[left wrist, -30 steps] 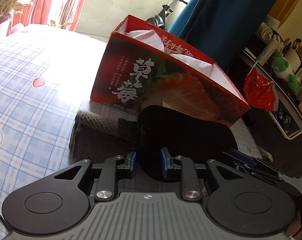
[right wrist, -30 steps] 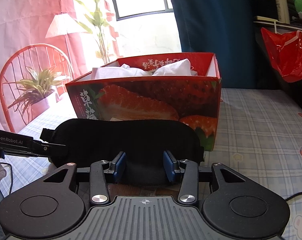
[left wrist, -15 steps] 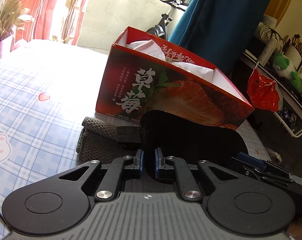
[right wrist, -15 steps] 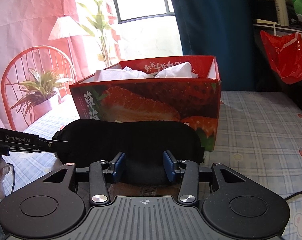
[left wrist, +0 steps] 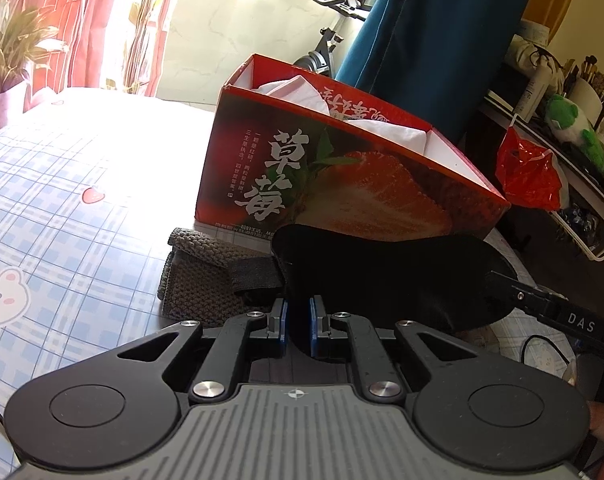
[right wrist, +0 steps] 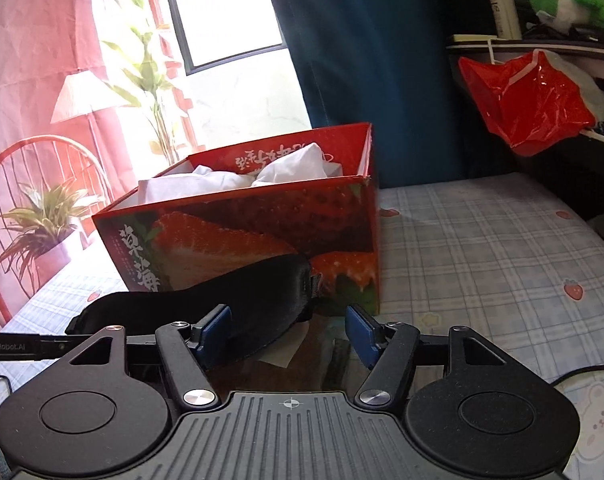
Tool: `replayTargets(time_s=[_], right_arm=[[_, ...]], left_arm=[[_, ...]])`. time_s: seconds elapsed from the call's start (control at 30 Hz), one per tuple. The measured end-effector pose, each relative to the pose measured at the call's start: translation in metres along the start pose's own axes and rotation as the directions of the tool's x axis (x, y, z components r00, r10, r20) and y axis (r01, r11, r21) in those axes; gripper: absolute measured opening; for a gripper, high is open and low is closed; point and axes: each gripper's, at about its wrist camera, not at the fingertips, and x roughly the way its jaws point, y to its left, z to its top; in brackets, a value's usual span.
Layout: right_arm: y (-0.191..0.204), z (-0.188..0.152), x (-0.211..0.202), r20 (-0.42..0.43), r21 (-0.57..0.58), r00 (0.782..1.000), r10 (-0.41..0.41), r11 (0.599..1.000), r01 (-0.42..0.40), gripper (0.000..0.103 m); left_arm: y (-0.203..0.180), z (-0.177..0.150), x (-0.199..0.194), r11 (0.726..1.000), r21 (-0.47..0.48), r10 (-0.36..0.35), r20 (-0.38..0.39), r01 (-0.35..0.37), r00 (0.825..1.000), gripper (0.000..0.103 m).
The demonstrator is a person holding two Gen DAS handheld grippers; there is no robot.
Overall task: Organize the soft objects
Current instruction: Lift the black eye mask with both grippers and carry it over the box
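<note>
A black sleep mask (left wrist: pixel 386 276) hangs in front of the red strawberry box (left wrist: pixel 342 184). My left gripper (left wrist: pixel 297 326) is shut on the mask's lower edge. In the right wrist view the mask (right wrist: pixel 237 304) sags to the left, and my right gripper (right wrist: pixel 287 330) is open, its left pad just touching the mask. The box (right wrist: pixel 261 232) holds white cloth (right wrist: pixel 261 172). A grey knitted cloth (left wrist: pixel 201 280) lies folded on the table by the box, under the mask's strap.
The table has a blue plaid cover (right wrist: pixel 482 248) with strawberry and bear prints. A red plastic bag (right wrist: pixel 526 96) hangs off a cluttered shelf at the right. A potted plant (right wrist: pixel 41 224) and red chair stand at the left. A cable (left wrist: pixel 542 344) lies at the right.
My left gripper closed onto the mask's edge. My right gripper opened and let go of the mask, which now droops to the left of it.
</note>
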Motion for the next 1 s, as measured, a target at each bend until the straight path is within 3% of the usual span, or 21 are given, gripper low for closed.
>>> replayTargets(time_s=[0.1, 0.17, 0.33, 0.4, 0.67, 1.0], right_arm=[[-0.004, 0.007, 0.001, 0.018, 0.008, 1.000, 0.009, 1.000, -0.009, 0.060], [-0.005, 0.012, 0.003, 0.013, 0.004, 0.999, 0.031, 1.000, -0.031, 0.053], [-0.002, 0.014, 0.006, -0.021, -0.012, 0.998, 0.052, 0.999, -0.053, 0.031], [-0.002, 0.015, 0.003, -0.014, -0.022, 0.999, 0.043, 0.999, -0.043, 0.015], [0.002, 0.039, -0.015, 0.046, -0.113, 0.996, 0.079, 0.991, -0.074, 0.010], [0.008, 0.095, -0.009, 0.100, -0.151, 0.989, 0.111, 0.984, -0.095, 0.010]], left_arm=[[-0.001, 0.000, -0.003, 1.000, 0.010, 0.000, 0.016, 0.000, 1.000, 0.012], [-0.002, 0.001, -0.003, 1.000, 0.012, -0.003, 0.017, 0.003, 1.000, 0.012], [-0.003, 0.001, -0.003, 1.000, 0.016, 0.002, 0.019, -0.002, 1.000, 0.012], [-0.002, 0.002, -0.005, 1.000, 0.019, 0.007, 0.031, -0.007, 0.999, 0.011], [-0.013, 0.019, -0.020, 0.996, 0.084, 0.001, 0.117, -0.011, 0.993, 0.011], [-0.027, 0.082, -0.032, 0.988, 0.152, -0.013, 0.236, -0.023, 0.972, 0.010]])
